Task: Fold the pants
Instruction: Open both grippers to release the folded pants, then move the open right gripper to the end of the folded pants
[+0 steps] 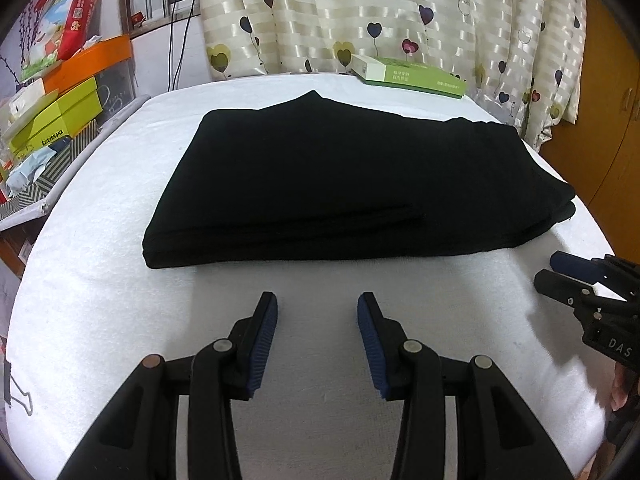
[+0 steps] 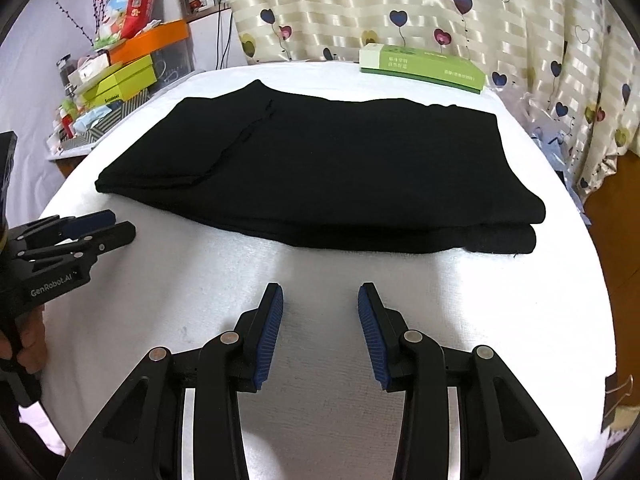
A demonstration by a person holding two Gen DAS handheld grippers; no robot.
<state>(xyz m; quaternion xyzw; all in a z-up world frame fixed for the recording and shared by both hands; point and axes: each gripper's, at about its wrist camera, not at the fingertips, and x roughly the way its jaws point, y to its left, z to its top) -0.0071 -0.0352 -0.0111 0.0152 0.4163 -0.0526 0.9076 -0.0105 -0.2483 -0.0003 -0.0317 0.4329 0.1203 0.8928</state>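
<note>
Hovering short of pants (image 1: 340,176), folded black stack lying mid-table (image 1: 100,300) | step: fold looks done, or 1 more halving; next move would need a grip on near edge | left gripper (image 1: 317,306) wide, empty, touching nothing | right gripper (image 2: 320,298) wide, empty

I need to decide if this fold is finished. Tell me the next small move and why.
Probably pull both grippers back and stop. The black pants already lie as a stacked rectangle on the white cloth, and the left gripper and right gripper are open, empty, short of the near edge.
</note>
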